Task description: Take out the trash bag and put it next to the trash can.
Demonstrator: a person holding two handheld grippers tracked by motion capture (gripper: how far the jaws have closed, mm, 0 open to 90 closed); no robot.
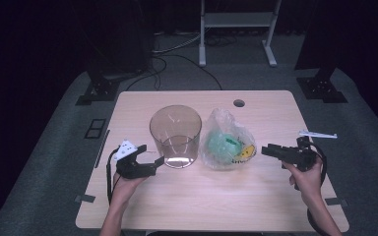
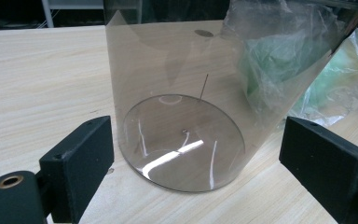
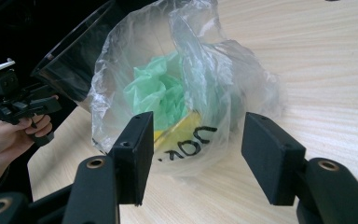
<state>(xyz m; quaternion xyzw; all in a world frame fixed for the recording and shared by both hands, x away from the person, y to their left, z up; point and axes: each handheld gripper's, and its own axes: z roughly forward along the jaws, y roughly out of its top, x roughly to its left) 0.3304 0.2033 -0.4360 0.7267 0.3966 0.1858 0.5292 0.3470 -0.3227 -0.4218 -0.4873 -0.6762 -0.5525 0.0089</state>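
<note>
Though near bag (image 3: 186, 88), fingers (image 3: 135, 154) apart

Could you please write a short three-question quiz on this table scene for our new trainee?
1. True or false: the left gripper is clamped on the clear bin.
2. What lies inside the plastic bag? A) green crumpled material B) red blocks C) metal screws
3. Which gripper faces the bag with open jaws?

Key:
1. False; its jaws stand open either side of the bin's base, not touching it.
2. A.
3. The right gripper.
</note>
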